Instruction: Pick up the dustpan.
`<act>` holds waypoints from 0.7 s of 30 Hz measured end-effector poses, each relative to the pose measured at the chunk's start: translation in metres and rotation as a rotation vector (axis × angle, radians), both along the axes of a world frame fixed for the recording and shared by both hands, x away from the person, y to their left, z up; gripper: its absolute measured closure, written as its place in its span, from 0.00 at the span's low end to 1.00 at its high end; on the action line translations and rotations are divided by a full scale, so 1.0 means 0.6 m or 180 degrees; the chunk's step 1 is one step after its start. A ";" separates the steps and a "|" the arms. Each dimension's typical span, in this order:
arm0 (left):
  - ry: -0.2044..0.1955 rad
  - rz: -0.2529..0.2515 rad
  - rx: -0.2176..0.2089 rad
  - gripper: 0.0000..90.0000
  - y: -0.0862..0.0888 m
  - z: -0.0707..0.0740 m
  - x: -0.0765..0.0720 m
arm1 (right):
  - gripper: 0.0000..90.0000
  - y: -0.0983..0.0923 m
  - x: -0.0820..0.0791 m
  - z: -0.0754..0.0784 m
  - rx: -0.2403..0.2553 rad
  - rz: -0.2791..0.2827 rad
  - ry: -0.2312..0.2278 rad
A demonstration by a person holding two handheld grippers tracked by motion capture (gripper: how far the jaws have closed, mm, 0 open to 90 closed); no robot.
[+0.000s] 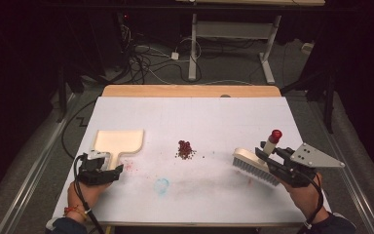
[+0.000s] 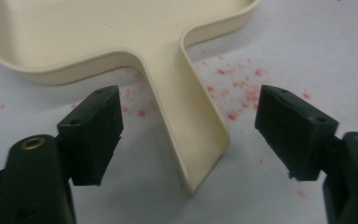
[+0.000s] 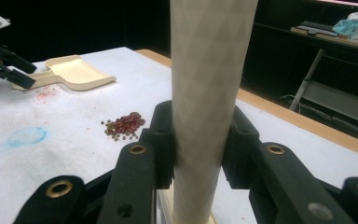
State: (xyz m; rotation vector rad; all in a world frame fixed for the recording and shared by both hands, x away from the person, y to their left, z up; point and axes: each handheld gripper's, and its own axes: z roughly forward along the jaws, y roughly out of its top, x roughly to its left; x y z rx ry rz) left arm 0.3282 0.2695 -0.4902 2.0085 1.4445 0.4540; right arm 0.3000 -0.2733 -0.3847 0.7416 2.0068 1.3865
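Note:
A cream dustpan (image 1: pixel 119 141) lies flat at the table's left, its handle (image 2: pixel 186 107) pointing toward me. My left gripper (image 1: pixel 111 163) is low at the handle's end and open, one jaw on each side of the handle without touching it (image 2: pixel 189 95). My right gripper (image 1: pixel 268 153) is shut on the upright cream handle (image 3: pixel 209 70) of a brush (image 1: pixel 253 163), whose bristles rest on the table at the right and whose handle ends in a red tip (image 1: pixel 276 134). A small pile of dark red and green beans (image 1: pixel 185 149) sits mid-table between both tools.
Red crumbs (image 2: pixel 242 91) are scattered beside the dustpan handle. A blue smudge (image 1: pixel 161 185) marks the white table cover (image 1: pixel 199 117) near the front. A wooden strip (image 1: pixel 190 90) edges the far side; cables and desk legs (image 1: pixel 193 53) lie on the floor beyond.

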 end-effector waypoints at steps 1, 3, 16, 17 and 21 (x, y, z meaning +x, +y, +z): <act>0.0017 0.0011 0.0023 0.27 -0.002 -0.001 0.006 | 0.78 0.000 0.000 0.000 0.0000 0.0000 0.0000; 0.0114 0.0115 0.0139 0.38 -0.011 -0.009 0.025 | 0.78 0.003 0.003 -0.002 0.0060 0.0056 0.0076; 0.0021 0.0086 0.0068 0.69 0.002 -0.012 0.047 | 0.78 0.004 0.003 -0.006 0.0103 0.0128 0.0154; 0.0012 0.0066 0.0083 0.70 0.002 -0.012 0.047 | 0.78 0.003 0.003 -0.005 0.0100 0.0118 0.0157; 0.0004 0.0002 0.0097 0.71 0.005 -0.010 0.048 | 0.78 0.001 0.003 -0.005 0.0113 0.0116 0.0157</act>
